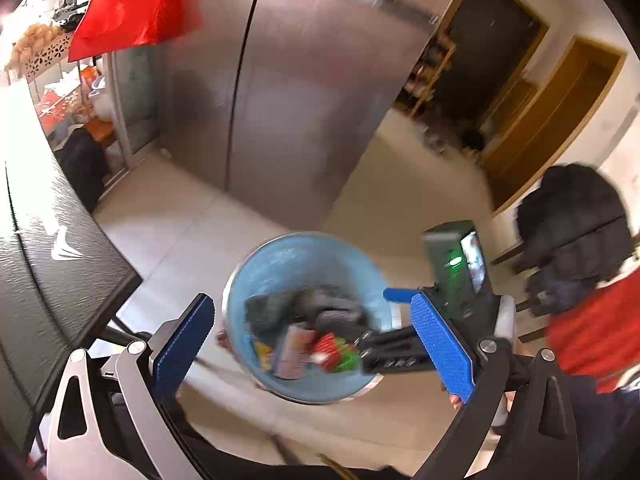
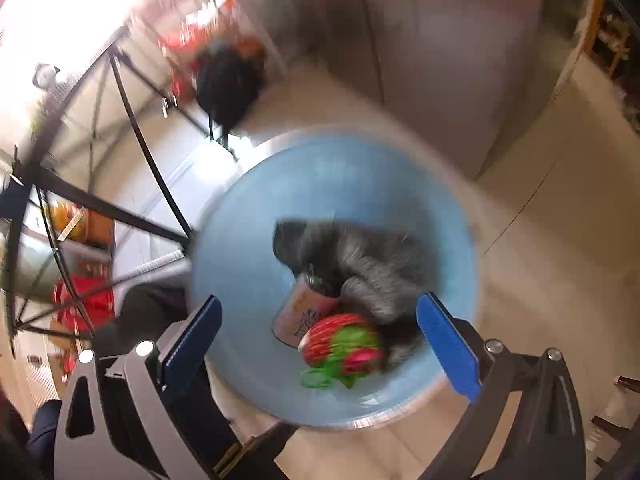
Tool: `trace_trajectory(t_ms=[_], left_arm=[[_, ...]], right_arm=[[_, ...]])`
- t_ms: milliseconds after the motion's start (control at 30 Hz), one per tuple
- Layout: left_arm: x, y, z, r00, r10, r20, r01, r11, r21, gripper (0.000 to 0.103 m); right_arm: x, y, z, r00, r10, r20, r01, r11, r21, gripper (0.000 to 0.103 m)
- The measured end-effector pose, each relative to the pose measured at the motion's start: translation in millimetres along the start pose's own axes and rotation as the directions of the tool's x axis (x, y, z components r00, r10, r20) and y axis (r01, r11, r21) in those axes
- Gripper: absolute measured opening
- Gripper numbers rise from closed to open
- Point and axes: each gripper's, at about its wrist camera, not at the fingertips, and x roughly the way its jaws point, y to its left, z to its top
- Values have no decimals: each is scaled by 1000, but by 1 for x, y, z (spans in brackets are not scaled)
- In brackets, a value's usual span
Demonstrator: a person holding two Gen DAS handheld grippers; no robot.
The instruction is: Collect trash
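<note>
Although both views are smeared by motion, the blue bin (image 2: 248,264) on the pale floor already holds several pieces: a grey crumpled wad (image 2: 360,256) at the far side, a pinkish cup-like container (image 2: 304,312) in the middle and a red-and-green wrapper (image 2: 340,348) nearest, so the collecting looks well along. The right gripper (image 2: 320,344) hangs over the bin mouth with jaws spread wide and nothing between them, and the left gripper (image 1: 312,344) is just as wide and empty beside it. Whether more litter waits on the dark table (image 1: 60,240) at the left I cannot tell.
</note>
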Motion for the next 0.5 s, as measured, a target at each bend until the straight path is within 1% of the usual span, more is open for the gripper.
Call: trace_trajectory(t_ms=[33, 67, 133, 167, 200, 233, 267, 300, 333, 367, 400, 433, 467, 500], left_arm=[[-14, 0, 1, 1000, -17, 25, 17, 1000, 0, 95], [-37, 0, 4, 997, -26, 68, 26, 1000, 4, 95], [-74, 5, 7, 990, -8, 143, 6, 1000, 15, 95], [-104, 12, 9, 979, 21, 204, -25, 1000, 15, 95], [-125, 21, 9, 967, 60, 247, -63, 998, 4, 95], [-149, 35, 10, 948, 124, 294, -124, 992, -20, 95], [-174, 53, 9, 918, 212, 335, -204, 977, -59, 95], [-195, 71, 7, 884, 299, 360, -280, 954, -106, 95], [-211, 88, 4, 856, 365, 365, -334, 931, -148, 95], [-235, 117, -2, 807, 470, 359, -415, 882, -222, 95], [-253, 138, -8, 770, 531, 353, -458, 846, -273, 95], [-269, 159, -15, 729, 591, 347, -499, 805, -321, 95], [-285, 179, -23, 679, 656, 330, -547, 752, -369, 95], [-306, 209, -35, 618, 731, 288, -597, 676, -432, 95]], right_arm=[[-33, 3, 6, 997, -16, 73, 16, 1000, -4, 98], [-56, 8, 11, 991, -27, 130, 29, 1000, -12, 98], [-109, 29, 26, 963, -36, 267, 50, 998, -46, 98], [-131, 44, 33, 943, -27, 330, 52, 996, -68, 99], [-158, 70, 44, 910, 0, 415, 50, 993, -110, 100], [-174, 92, 51, 885, 27, 464, 46, 988, -145, 100], [-188, 120, 60, 857, 68, 510, 36, 981, -191, 100], [-199, 154, 69, 828, 128, 547, 16, 968, -251, 100], [-202, 180, 75, 809, 173, 562, 1, 955, -295, 100], [-201, 213, 82, 793, 222, 568, -13, 937, -348, 100], [-196, 257, 90, 780, 284, 558, -36, 910, -412, 100], [-190, 288, 94, 771, 332, 543, -59, 886, -459, 100], [-180, 325, 98, 764, 383, 520, -81, 856, -511, 100], [-172, 352, 99, 761, 411, 502, -92, 834, -544, 100]])
